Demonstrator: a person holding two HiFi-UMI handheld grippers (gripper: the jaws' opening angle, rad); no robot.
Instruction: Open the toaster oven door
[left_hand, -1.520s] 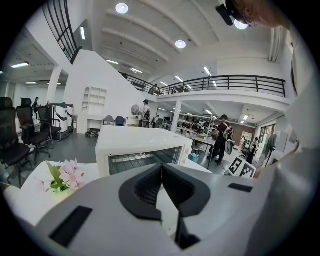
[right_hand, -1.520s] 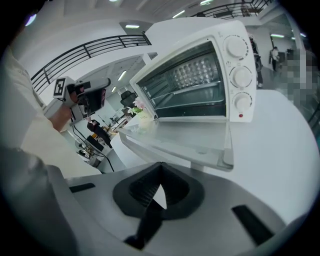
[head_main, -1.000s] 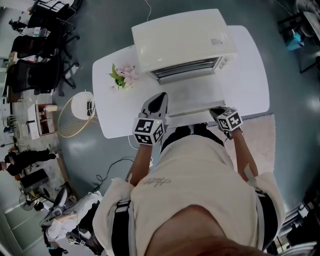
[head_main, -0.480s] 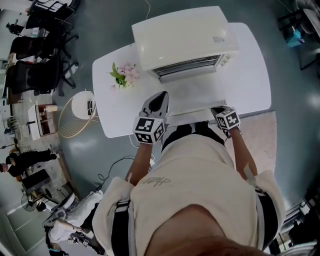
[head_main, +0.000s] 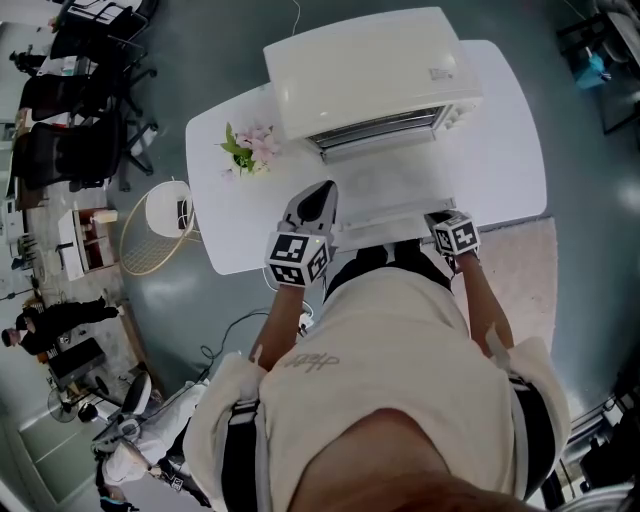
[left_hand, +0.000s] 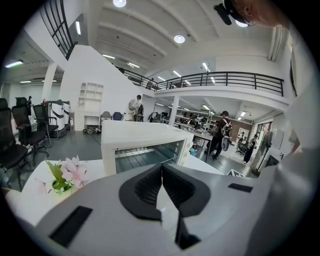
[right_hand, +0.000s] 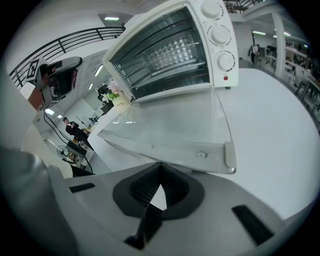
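The white toaster oven (head_main: 365, 70) stands on the white table (head_main: 505, 150), and its glass door (head_main: 390, 195) lies folded down flat toward me. The racks inside show in the right gripper view, with three knobs (right_hand: 220, 35) on the right side of the oven (right_hand: 165, 45). My right gripper (right_hand: 160, 172) is shut and empty, just in front of the near edge of the door (right_hand: 170, 127). In the head view the right gripper (head_main: 437, 218) sits at the door's right front corner. My left gripper (head_main: 322, 190) is shut on nothing at the door's left side. From the left gripper (left_hand: 161, 170) I face the oven (left_hand: 145, 145).
A small pot of pink flowers (head_main: 245, 150) stands on the table left of the oven, and the flowers (left_hand: 67, 172) also show in the left gripper view. A round wire basket (head_main: 155, 230) stands on the floor to the left. Office chairs (head_main: 70, 140) and people are farther off.
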